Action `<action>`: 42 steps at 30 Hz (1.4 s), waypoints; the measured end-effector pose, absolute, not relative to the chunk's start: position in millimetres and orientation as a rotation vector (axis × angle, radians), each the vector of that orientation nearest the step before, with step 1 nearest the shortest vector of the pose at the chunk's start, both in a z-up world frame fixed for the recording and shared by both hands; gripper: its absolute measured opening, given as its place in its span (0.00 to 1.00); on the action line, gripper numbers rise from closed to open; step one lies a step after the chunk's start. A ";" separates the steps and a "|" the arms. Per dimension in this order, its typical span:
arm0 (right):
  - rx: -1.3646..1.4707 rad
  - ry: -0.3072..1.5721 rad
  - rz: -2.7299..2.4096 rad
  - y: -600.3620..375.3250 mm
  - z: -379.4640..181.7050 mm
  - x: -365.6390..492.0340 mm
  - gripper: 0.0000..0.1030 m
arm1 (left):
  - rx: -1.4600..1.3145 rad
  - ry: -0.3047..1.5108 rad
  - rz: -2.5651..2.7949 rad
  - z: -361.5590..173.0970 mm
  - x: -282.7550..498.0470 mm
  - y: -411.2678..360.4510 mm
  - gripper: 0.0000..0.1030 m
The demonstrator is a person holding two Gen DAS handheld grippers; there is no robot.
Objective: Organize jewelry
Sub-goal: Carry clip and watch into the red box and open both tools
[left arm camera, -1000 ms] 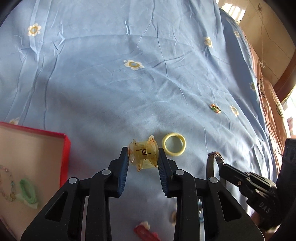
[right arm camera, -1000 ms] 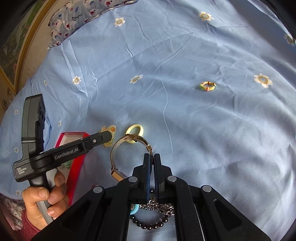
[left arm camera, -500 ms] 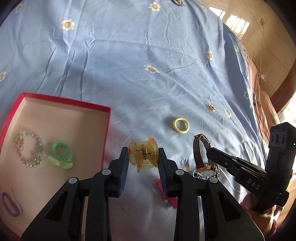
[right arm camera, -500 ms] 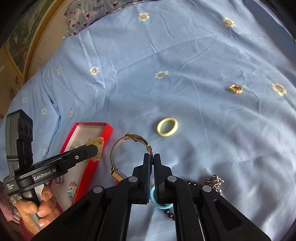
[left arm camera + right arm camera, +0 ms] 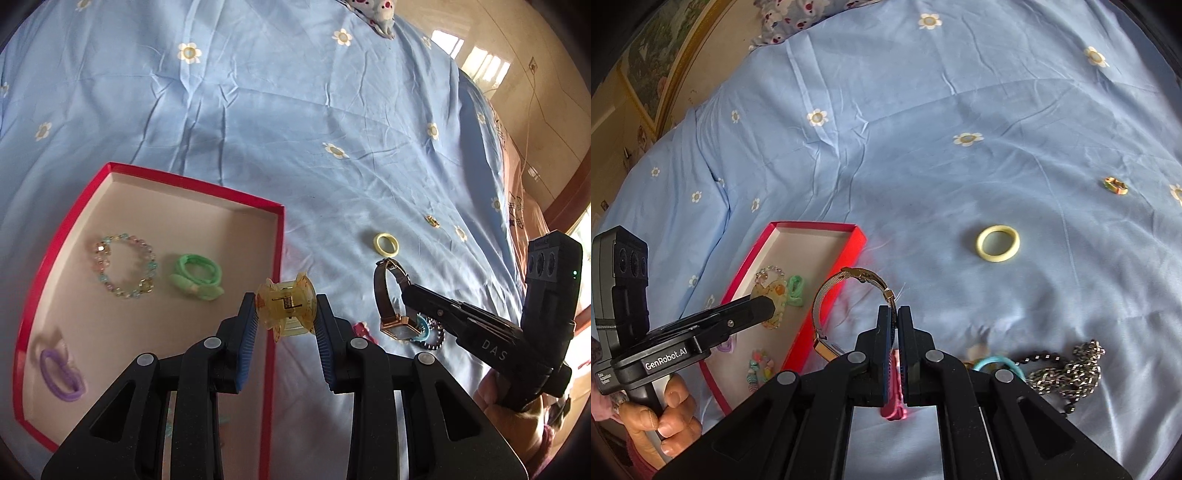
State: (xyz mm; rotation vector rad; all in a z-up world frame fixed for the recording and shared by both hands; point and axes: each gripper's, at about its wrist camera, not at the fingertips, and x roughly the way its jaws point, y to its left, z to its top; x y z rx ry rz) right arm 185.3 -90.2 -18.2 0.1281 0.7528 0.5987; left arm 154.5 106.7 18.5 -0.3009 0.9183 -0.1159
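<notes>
My left gripper point(image 5: 286, 314) is shut on a translucent amber hair claw clip point(image 5: 287, 308), held above the right wall of the red box point(image 5: 273, 295). In the box lie a pastel bead bracelet point(image 5: 123, 267), a green hair tie point(image 5: 194, 275) and a purple hair tie point(image 5: 61, 374). My right gripper point(image 5: 894, 317) is shut on the metal band of a gold wristwatch point(image 5: 849, 280), which hangs over the sheet just right of the red box point(image 5: 827, 306). The same watch point(image 5: 388, 299) shows in the left wrist view, pinched by the right gripper point(image 5: 406, 291).
On the blue flowered bedsheet point(image 5: 923, 129) lie a pale yellow ring point(image 5: 997, 243), a small multicoloured ring point(image 5: 1115, 184), a silver chain point(image 5: 1067, 369), a turquoise hoop point(image 5: 993, 362) and a red clip point(image 5: 894, 402). A hand point(image 5: 665, 417) holds the left gripper's handle.
Both grippers have travelled left toward the red box, each keeping its grip. The box has come fully into the left wrist view; the yellow ring has dropped back to the right.
</notes>
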 end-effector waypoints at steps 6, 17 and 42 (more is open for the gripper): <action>0.103 0.753 0.623 -71.5 -15.7 180.6 0.03 | -0.315 0.906 -0.087 20.4 143.9 124.7 0.27; 0.057 0.768 0.682 -29.1 -14.3 181.2 0.03 | -0.332 0.889 -0.018 18.9 127.8 163.8 0.27; -0.139 0.863 0.712 78.2 -54.8 203.2 0.04 | -0.256 0.968 0.161 -31.2 152.0 227.1 0.28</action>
